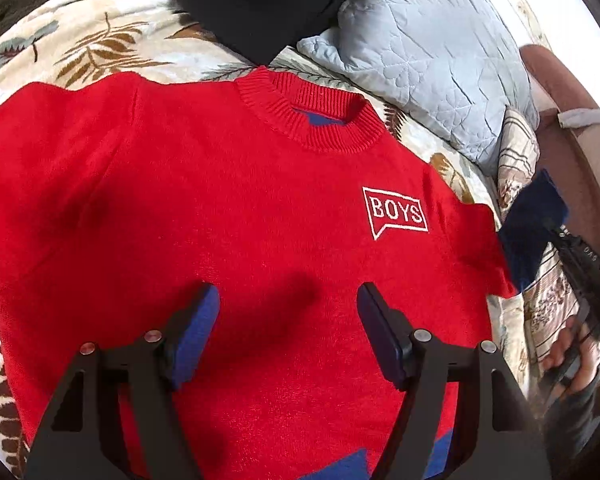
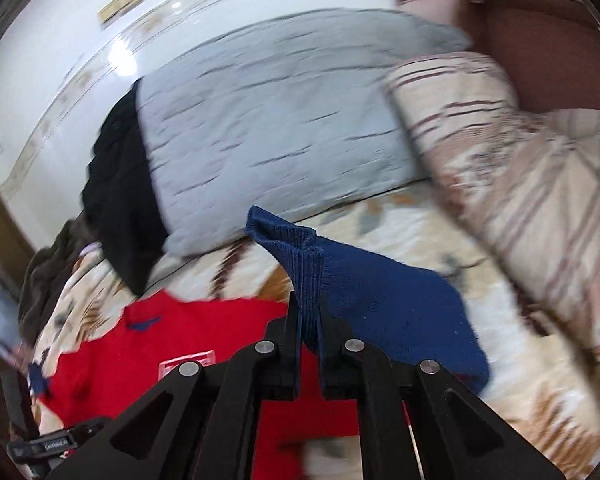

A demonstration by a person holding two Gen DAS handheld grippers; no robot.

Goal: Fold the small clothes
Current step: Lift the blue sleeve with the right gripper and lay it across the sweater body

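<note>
Sweater (image 1: 236, 208), red, is laid flat and face up on the leaf-print bed (image 1: 112, 40), collar toward a grey pillow (image 1: 424, 60), with a white "BOYS" patch (image 1: 396, 214) on the chest. Left claw (image 1: 288, 320) is held spread above the lower chest, nothing between its pads. Right claw (image 2: 309, 322) is pressed together, pinching the ribbed cuff of the blue sleeve (image 2: 384, 292), which is lifted off the bed. Black cloth (image 1: 260, 4) is seen beyond the collar.
</note>
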